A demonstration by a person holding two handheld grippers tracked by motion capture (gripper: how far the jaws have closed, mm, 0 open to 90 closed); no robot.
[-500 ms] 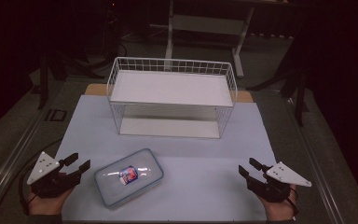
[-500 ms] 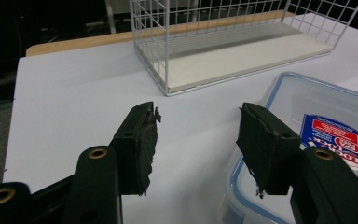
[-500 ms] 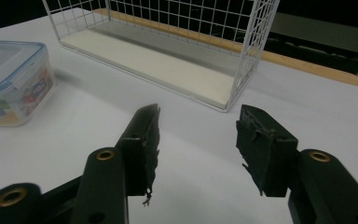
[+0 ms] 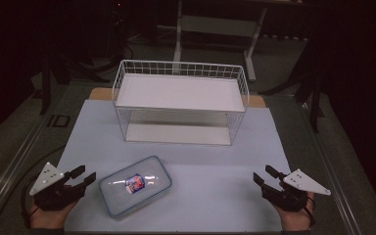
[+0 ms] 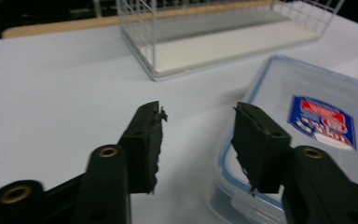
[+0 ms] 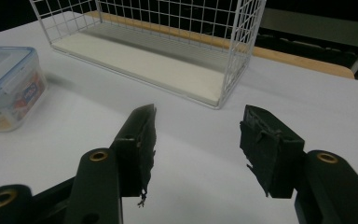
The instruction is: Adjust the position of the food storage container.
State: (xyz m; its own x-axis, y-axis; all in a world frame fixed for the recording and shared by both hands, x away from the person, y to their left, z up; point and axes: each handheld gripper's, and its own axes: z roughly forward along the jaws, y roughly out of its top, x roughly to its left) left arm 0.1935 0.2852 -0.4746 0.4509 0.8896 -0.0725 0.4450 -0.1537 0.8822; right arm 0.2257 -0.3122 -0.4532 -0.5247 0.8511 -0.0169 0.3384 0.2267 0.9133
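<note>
Bench (image 4: 210,196) covered by a pale blue-white sheet, dim room around it. White wire-mesh rack (image 4: 180,100), two-tiered with flat white shelves, stands at the far middle of the bench; it also shows ahead in the left gripper view (image 5: 223,37) and the right gripper view (image 6: 168,51).

Clear rectangular plastic food container with a blue-rimmed lid (image 4: 135,185) lies flat on the near left part of the bench, set at a slant to the bench edge, well apart from the rack. A small red-and-blue label sits in the middle of its lid (image 5: 324,122).

Left hand-held gripper (image 4: 81,175), black with a grey three-cornered plate on top, held low at the near left corner. Jaws apart, nothing between them. Its tips are just beside the container's left end; in its own view (image 5: 198,135) the right jaw overlaps the container's rim, contact not certain.

Right hand-held gripper (image 4: 265,175) at the near right corner, jaws apart and empty (image 6: 198,140), over bare sheet, well apart from container and rack.
</note>
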